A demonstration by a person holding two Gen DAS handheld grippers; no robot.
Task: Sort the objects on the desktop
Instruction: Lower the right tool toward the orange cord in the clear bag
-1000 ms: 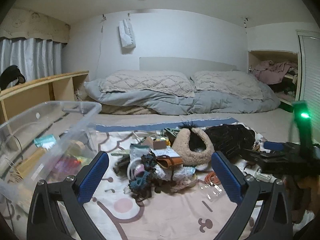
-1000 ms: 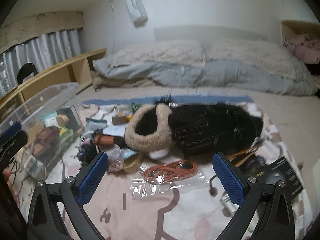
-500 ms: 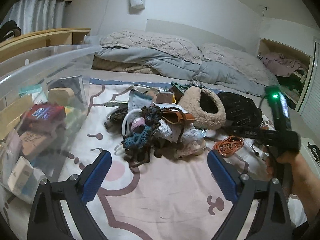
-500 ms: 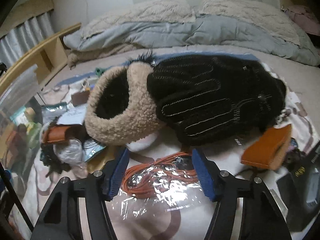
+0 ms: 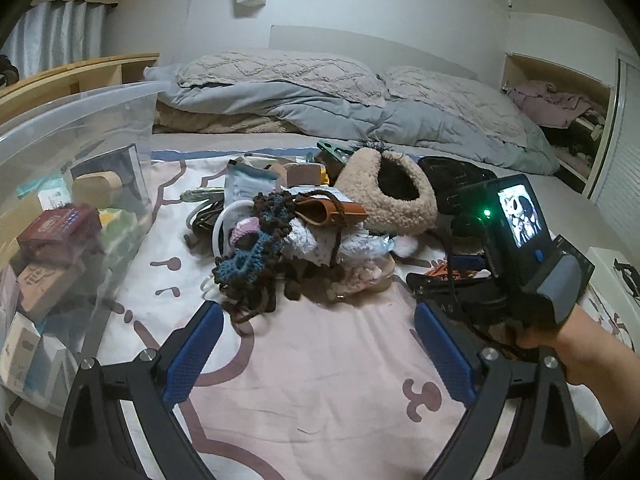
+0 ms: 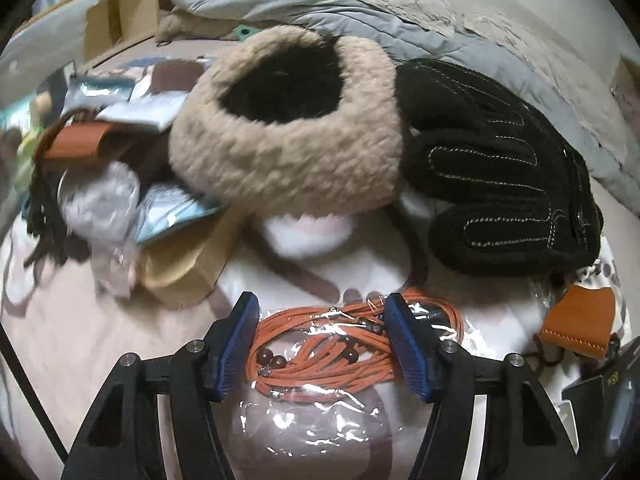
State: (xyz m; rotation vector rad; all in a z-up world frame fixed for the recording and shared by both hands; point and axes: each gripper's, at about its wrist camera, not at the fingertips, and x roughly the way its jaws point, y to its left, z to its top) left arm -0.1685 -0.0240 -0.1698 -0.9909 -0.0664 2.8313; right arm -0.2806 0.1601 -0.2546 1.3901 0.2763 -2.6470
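Bed sheet [image 5: 320, 380] strewn with clutter. Left claw [image 5: 316, 356] released, empty. Right claw [image 6: 322, 344] half-closed around bagged orange cord [image 6: 320, 356]; grip uncertain.

Bare pink blanket [image 5: 320, 380] lies open in front of the left gripper [image 5: 318, 354], with nothing between its wide jaws. Ahead, a heap of clutter [image 5: 288, 248] blocks the way; a clear storage box [image 5: 76, 140] walls the left side. The right gripper [image 5: 516, 264], held in a hand [image 5: 560, 332], crowds the right.
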